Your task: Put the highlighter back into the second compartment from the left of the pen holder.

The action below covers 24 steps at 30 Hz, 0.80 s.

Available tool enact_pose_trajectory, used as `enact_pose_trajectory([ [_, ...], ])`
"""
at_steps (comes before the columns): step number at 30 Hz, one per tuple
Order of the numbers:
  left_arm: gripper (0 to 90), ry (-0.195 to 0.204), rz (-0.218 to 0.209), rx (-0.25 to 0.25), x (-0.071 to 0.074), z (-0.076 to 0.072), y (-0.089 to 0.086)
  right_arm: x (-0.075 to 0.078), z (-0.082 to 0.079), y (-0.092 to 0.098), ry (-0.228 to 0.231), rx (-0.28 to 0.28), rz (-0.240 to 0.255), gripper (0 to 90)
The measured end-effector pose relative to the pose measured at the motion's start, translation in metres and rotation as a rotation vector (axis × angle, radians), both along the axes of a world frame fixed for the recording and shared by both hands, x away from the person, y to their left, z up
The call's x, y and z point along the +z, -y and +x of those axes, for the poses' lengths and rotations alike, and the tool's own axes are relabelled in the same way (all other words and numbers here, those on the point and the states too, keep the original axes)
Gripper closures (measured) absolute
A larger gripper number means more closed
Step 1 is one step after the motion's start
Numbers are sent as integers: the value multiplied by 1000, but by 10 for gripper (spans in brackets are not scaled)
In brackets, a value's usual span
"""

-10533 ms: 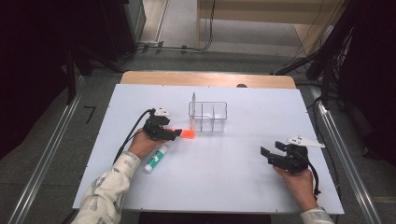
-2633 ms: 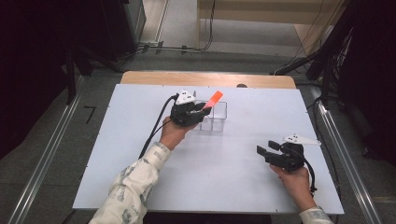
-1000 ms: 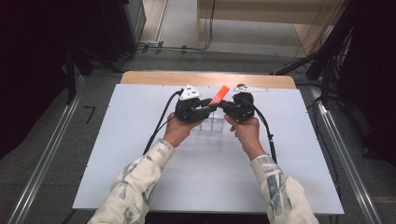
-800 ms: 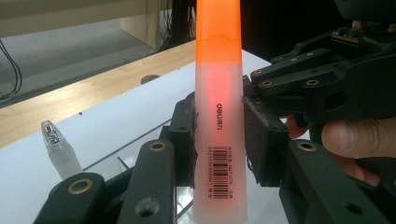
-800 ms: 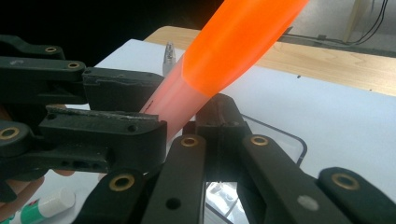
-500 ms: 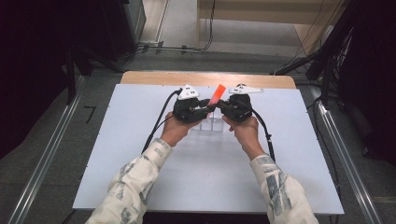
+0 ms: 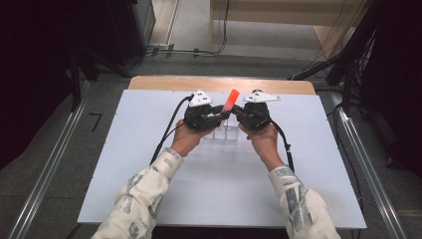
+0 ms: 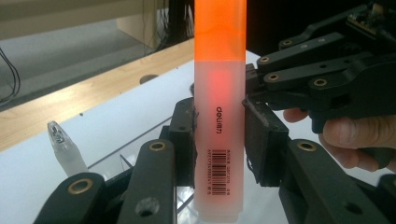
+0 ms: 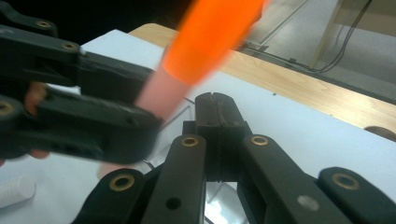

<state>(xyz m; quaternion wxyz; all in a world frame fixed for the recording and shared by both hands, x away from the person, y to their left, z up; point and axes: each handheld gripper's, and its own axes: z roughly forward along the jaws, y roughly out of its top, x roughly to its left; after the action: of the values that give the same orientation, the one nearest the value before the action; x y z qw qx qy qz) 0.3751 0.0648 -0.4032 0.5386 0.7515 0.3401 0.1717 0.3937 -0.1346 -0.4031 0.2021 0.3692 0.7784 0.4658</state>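
Observation:
An orange highlighter point(image 7: 230, 99) with a bright cap and a pale barcoded barrel point(image 8: 219, 93) stands up between the pads of my left gripper point(image 7: 222, 115), which is shut on its barrel point(image 8: 219, 135). My right gripper point(image 7: 235, 112) faces it from the right, over the far middle of the table. Its jaws are shut with nothing between them point(image 9: 215, 105), and their tip point(image 8: 250, 88) sits right against the side of the barrel. In the right gripper view the highlighter point(image 9: 210, 37) slants blurred across the front of the shut jaws.
A clear compartment box point(image 7: 226, 133) stands on the white table top point(image 7: 124, 164) just below both grippers. A pen with a clear cap point(image 8: 63, 147) pokes up beside it. A white marker point(image 9: 14, 189) lies on the table. A wooden strip point(image 7: 164, 83) runs along the far edge.
My right hand came from the table's right side up to the highlighter, which the left gripper lifted from the table earlier. Over the last second both hands have hardly moved.

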Motion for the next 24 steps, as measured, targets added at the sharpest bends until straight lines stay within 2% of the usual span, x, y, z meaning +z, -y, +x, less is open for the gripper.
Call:
enact_pose_trajectory([
  [4,666,7,-23,27,0,1,-4,-6,-3,18,-13,-26,15,855],
  [8,666,-3,-35,44,-2,3,-6,-14,-11,38,-25,-47,26,814],
  [12,665,-7,-47,57,-3,4,-7,-23,-17,58,-44,-61,35,737],
  [20,665,-10,-63,76,-3,6,-5,-48,-29,87,-104,-105,-13,546],
  [24,665,-9,-62,84,-4,7,-4,-61,-37,100,-134,-127,-21,499],
])
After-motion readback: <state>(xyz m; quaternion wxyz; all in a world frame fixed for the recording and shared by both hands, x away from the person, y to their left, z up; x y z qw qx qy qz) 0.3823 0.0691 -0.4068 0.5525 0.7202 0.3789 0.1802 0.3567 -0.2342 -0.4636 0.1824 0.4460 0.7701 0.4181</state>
